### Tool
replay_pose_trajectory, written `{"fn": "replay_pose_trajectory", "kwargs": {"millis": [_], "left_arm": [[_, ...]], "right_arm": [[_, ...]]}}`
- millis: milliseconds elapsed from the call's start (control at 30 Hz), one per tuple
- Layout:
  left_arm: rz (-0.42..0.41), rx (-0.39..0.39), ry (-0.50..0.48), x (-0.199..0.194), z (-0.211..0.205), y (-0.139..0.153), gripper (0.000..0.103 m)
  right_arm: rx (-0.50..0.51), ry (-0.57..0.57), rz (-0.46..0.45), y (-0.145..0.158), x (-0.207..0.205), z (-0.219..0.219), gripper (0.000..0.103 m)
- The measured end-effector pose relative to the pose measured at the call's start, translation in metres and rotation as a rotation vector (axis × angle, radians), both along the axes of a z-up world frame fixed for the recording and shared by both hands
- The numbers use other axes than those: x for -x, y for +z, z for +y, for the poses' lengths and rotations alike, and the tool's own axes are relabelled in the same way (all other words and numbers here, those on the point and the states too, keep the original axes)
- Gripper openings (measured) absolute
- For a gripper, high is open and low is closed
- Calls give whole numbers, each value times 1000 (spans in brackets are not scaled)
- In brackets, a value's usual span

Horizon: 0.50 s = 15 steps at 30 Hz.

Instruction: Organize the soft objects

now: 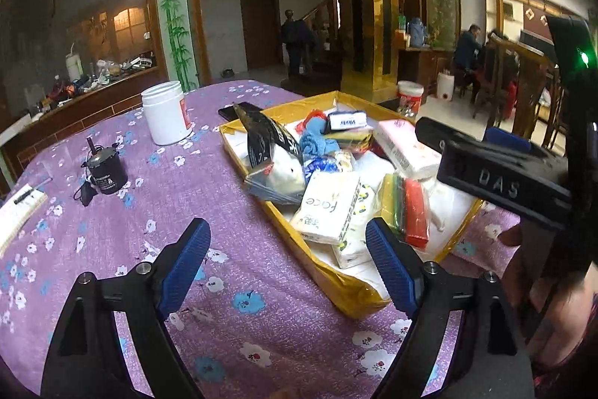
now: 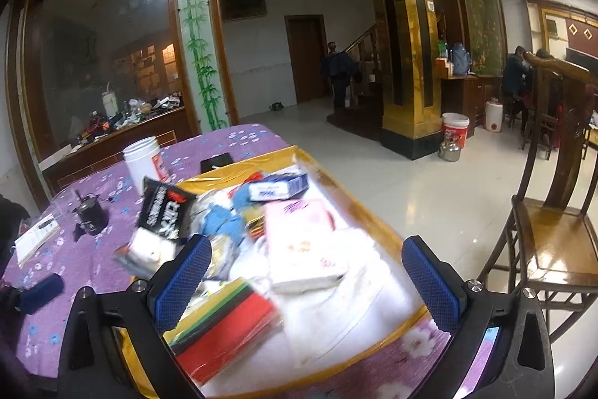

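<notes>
Both blue-padded grippers — left gripper, right gripper — hover spread and empty over the yellow cardboard box of light, squashy tissue packs — best pinched across their short sides.

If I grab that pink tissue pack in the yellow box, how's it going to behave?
The pink tissue pack is probably light and squashy, since it looks like a film-wrapped soft pack. The wrap may be slippery. It lies loosely atop other items in the yellow box, so neighbours could shift.
</notes>
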State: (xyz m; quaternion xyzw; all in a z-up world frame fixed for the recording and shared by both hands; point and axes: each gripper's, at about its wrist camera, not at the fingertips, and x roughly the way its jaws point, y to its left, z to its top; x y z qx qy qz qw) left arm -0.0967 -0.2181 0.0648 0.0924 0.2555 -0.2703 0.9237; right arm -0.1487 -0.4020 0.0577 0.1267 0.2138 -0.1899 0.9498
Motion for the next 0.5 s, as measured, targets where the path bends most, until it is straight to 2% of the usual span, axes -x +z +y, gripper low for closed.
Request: {"fn": "replay_pose_trajectory", "kwargs": {"millis": [100, 200, 367, 500], "left_arm": [[-39, 25, -4, 5, 5, 5, 86], [-90, -12, 40, 7, 3, 7, 87], [-80, -26, 82, -3, 4, 7, 87], [-98, -69, 148, -7, 3, 5, 87]], "right_arm": [[29, -7, -37, 3, 8, 12, 103], [39, -15, -57, 5, 12, 20, 103], [52, -40, -104, 7, 23, 24, 103], [47, -46, -106, 7, 24, 23, 103]]}}
